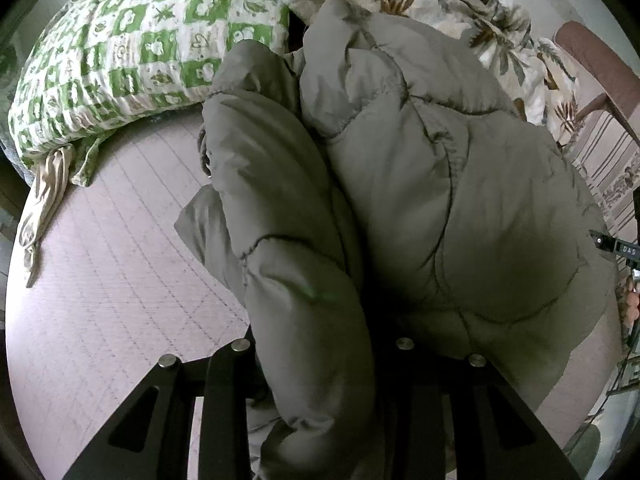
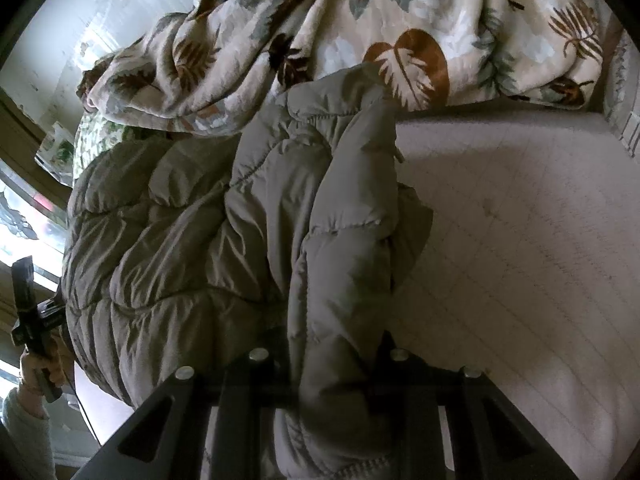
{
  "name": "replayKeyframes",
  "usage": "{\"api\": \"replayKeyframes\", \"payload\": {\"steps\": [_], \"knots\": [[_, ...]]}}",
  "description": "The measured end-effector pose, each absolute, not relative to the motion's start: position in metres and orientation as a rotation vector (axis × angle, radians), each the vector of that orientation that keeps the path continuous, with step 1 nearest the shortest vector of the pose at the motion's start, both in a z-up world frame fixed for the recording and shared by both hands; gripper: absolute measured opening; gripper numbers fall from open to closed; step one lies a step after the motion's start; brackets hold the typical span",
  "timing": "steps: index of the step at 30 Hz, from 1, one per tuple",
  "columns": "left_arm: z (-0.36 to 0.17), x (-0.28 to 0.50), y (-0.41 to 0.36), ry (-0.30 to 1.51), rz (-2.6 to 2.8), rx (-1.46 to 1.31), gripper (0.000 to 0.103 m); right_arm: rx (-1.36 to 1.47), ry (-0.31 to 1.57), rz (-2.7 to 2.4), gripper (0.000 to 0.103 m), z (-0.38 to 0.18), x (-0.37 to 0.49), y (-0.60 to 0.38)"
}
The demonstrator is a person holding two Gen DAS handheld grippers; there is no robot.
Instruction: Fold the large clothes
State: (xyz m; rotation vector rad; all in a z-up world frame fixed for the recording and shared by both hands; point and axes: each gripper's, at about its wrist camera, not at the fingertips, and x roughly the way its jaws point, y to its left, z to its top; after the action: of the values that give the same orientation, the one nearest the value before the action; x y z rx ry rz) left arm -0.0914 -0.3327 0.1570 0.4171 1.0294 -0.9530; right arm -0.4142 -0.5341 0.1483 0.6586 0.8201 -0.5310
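A grey-green puffy quilted jacket lies on the pinkish quilted mattress. One sleeve runs down from it into my left gripper, whose jaws are shut on the sleeve. In the right wrist view the jacket fills the left and middle, and its other sleeve runs down into my right gripper, shut on it. Fingertips of both grippers are hidden by the fabric. The left gripper and the hand holding it show at the left edge of the right wrist view.
A green-and-white patterned pillow lies at the mattress's far left. A cream leaf-print blanket is bunched behind the jacket. A brown chair stands at the right. Bare mattress lies to the jacket's right.
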Motion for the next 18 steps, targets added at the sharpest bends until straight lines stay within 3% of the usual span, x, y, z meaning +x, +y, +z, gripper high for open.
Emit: {"api": "replayKeyframes", "payload": {"steps": [18], "knots": [[0.201, -0.116, -0.315, 0.971, -0.970, 0.403, 0.034, 0.623, 0.770, -0.528, 0.025, 0.190, -0.432, -0.524]]}}
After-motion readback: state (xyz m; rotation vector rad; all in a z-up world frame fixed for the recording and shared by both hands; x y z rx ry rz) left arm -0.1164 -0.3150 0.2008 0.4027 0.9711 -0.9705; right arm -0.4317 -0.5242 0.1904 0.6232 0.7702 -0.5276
